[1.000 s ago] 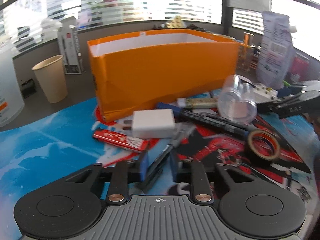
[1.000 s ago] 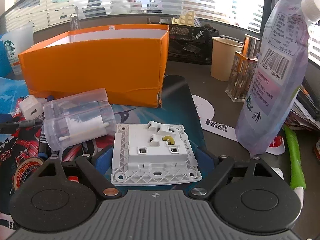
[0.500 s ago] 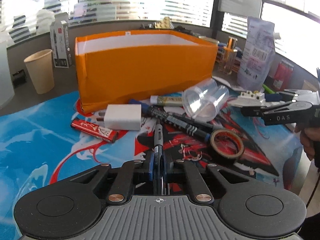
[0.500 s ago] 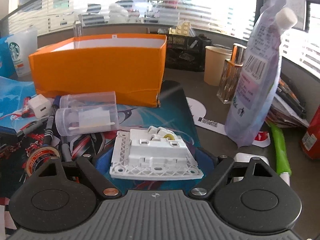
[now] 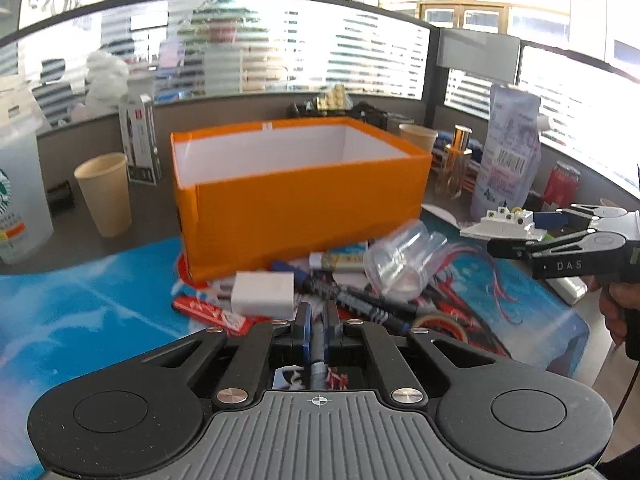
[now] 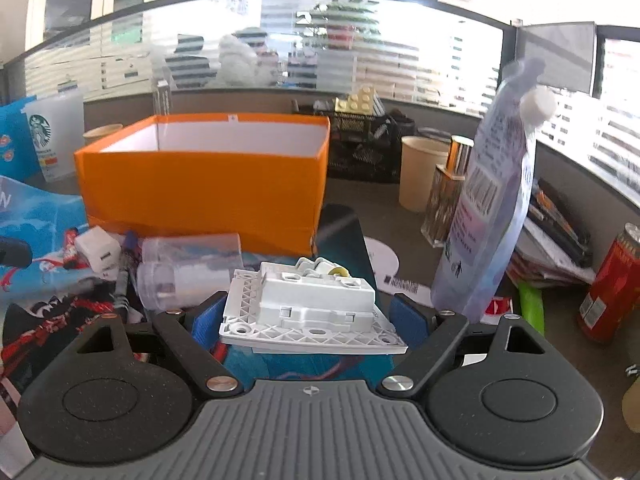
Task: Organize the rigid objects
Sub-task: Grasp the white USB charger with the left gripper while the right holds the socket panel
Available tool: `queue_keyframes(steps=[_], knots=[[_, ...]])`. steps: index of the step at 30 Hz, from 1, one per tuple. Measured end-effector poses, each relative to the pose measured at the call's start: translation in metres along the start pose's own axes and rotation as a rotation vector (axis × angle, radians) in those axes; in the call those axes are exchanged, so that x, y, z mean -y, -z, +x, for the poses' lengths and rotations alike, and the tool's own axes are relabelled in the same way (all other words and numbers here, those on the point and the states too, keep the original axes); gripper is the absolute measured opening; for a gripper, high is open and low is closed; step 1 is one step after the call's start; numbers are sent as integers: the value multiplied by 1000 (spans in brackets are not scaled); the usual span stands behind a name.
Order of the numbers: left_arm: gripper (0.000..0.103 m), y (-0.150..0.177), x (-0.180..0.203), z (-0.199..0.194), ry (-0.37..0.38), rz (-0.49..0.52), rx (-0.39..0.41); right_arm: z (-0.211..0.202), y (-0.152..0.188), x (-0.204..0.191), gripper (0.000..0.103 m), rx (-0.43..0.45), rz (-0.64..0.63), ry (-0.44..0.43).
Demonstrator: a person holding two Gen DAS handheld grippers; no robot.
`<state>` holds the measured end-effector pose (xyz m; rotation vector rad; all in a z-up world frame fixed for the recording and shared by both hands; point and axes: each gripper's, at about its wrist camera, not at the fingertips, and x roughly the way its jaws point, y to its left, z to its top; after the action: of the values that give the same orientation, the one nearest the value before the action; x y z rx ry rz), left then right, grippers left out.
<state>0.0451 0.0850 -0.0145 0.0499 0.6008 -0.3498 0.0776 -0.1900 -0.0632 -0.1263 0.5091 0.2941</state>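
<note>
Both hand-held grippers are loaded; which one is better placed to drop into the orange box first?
Probably the right hand-held gripper: its socket plate is lifted near the orange box. The left holds its pen lower.

Bright office, blinds (image 5: 376, 56), glass partition (image 6: 280, 40)

A: Left gripper (image 5: 317, 322) clamped on a slim grey pen-like tool (image 5: 318, 350), blue pads either side. Open orange cardboard box (image 5: 304, 196) dead ahead.

B: Right side?

A: Right gripper (image 5: 510, 236) carries a white plastic wall socket (image 5: 505, 226), clear of the blue printed mat (image 5: 80, 320).
</note>
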Motion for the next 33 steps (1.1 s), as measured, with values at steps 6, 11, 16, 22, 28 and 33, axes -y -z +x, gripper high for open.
queue_keyframes(steps=[6, 11, 16, 22, 28, 33], knots=[[4, 7, -4, 9, 7, -14, -37, -1, 0, -2, 84, 7, 5, -1], [7, 19, -1, 26, 16, -57, -71, 2, 3, -3, 84, -3, 8, -6], [11, 2, -8, 42, -150, -42, 10, 2, 3, -3, 84, -4, 15, -9], [56, -3, -2, 67, -195, 34, 16, 3, 5, 0, 84, -11, 28, -2], [58, 0, -8, 88, -187, 47, -22, 4, 4, 4, 84, -5, 41, 0], [53, 3, -14, 92, -160, 36, -29, 4, 4, 5, 84, -1, 47, -2]])
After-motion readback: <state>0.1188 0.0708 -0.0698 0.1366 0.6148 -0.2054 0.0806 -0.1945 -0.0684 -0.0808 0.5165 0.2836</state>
